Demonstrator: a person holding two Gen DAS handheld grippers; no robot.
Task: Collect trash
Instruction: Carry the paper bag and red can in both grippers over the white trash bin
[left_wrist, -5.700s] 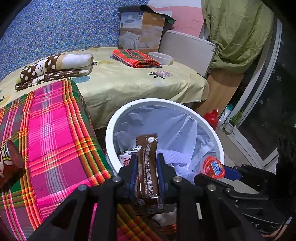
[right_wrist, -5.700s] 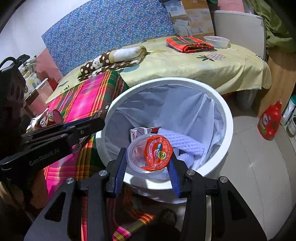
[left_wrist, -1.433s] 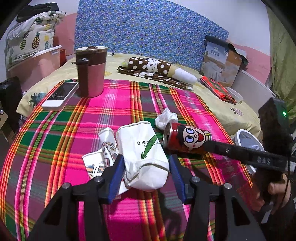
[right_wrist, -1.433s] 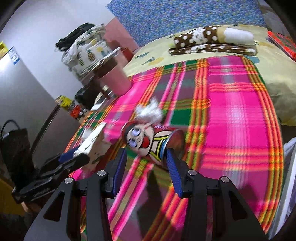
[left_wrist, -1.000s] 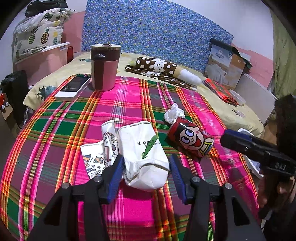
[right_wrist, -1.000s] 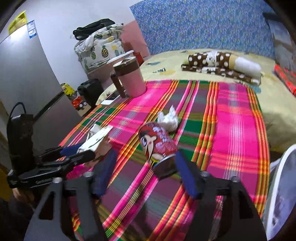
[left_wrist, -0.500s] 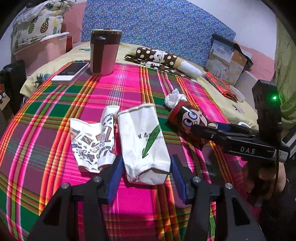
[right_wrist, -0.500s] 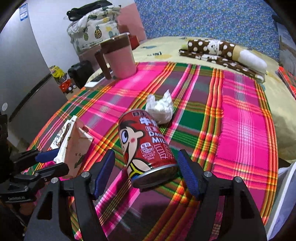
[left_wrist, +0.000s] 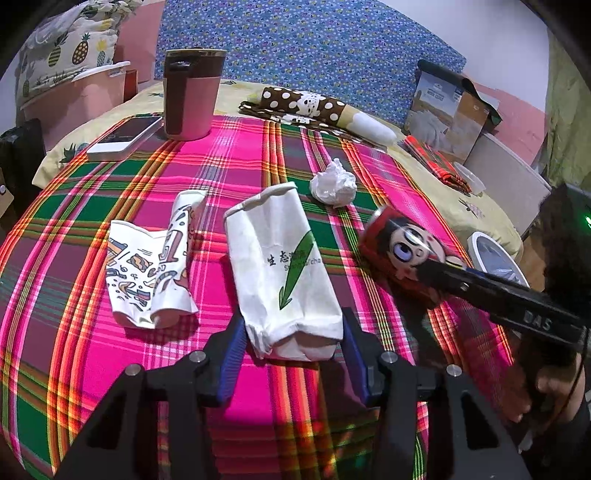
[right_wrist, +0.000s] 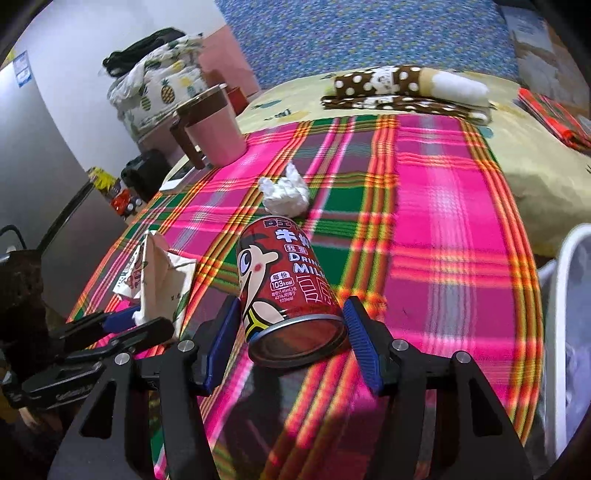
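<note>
While the left tool (left_wrist: 291, 341) straddles the near end of a white paper bag (left_wrist: 282, 269) lying flat on the plaid-covered table (left_wrist: 74, 206), its blue pads sit just beside the bag's two edges, and whether they press on it cannot be told; its jaws have just been closing slightly. The bag bears a green arrow and lies between a flattened printed paper cup (left_wrist: 149, 269) on one side and a red drink can (right_wrist: 286, 284) on the other. The right tool (right_wrist: 291, 332) brackets the can's near end, the can lying on its side with its bottom rim toward the camera. Its jaws have just been closing with the can between them, yet a narrow gap shows at each pad, so they stand apart from the metal. A crumpled white tissue (right_wrist: 284, 194) lies just beyond the can. Farther back stand a pink travel mug (left_wrist: 192, 98) and a phone (left_wrist: 125, 138). The white rim of a lined bin (right_wrist: 565, 332) shows past the table's edge.
</note>
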